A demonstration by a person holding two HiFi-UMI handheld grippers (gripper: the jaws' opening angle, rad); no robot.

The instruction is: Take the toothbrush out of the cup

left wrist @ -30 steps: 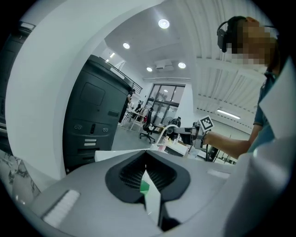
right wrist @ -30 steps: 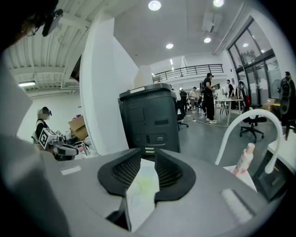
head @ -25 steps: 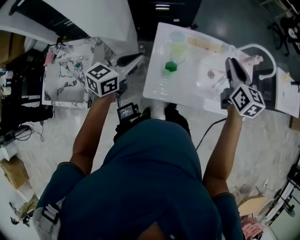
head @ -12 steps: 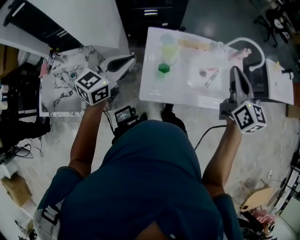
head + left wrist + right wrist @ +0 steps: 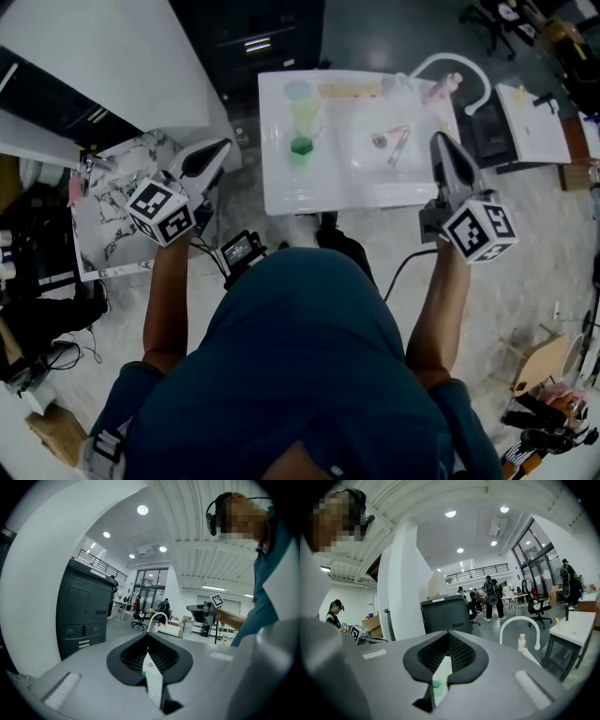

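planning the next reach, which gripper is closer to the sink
The right gripper: its tips hang beside the sink. The left gripper is off the table's left side.

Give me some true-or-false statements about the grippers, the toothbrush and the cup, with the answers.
1. Both the left gripper and the right gripper are shut and empty. True.
2. The toothbrush stands in the cup. False: it lies in the sink, apart from the cup.
3. The right gripper touches the toothbrush. False: it is held near the sink's right edge, clear of the toothbrush.
4. A white curved faucet stands at the sink's far right. True.
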